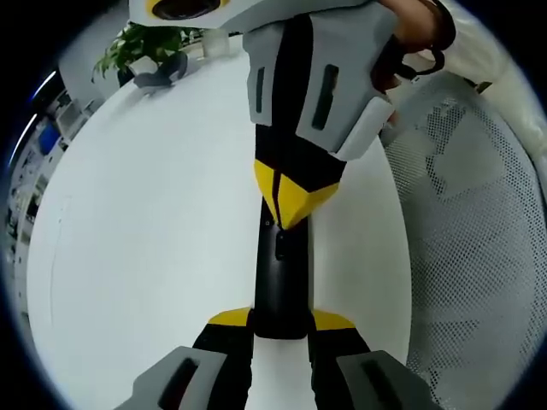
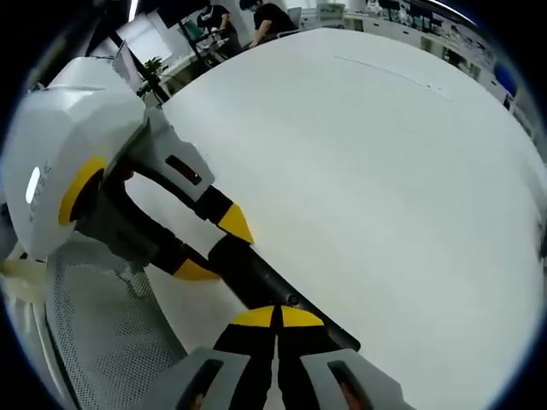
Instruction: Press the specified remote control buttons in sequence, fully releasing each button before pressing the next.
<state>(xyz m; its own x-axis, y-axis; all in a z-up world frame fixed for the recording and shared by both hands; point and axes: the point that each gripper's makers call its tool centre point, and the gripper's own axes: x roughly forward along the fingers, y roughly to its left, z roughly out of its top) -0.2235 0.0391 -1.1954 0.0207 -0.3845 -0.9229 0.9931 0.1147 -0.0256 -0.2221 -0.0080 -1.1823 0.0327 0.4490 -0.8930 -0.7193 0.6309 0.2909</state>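
A slim black remote control (image 1: pixel 278 273) lies lengthwise over the white table (image 1: pixel 154 239). My left gripper (image 1: pixel 280 320) is shut on its near end, one yellow-tipped jaw on each side. From above comes my right gripper (image 1: pixel 291 203), jaws shut together, its yellow tip resting on the remote's top face. In the right gripper view the same remote (image 2: pixel 256 278) runs diagonally. There my right gripper (image 2: pixel 278 318) touches it with joined tips, and the left gripper (image 2: pixel 214 248) clamps the far end. The buttons under the tip are hidden.
The white table (image 2: pixel 367 171) is wide and bare. A white mesh chair (image 1: pixel 479 256) stands close by its edge, also seen as mesh chair (image 2: pixel 102 325). A potted plant (image 1: pixel 141 47) sits at the far rim. A hand (image 1: pixel 419 34) holds the right gripper. People (image 2: pixel 256 17) sit far off.
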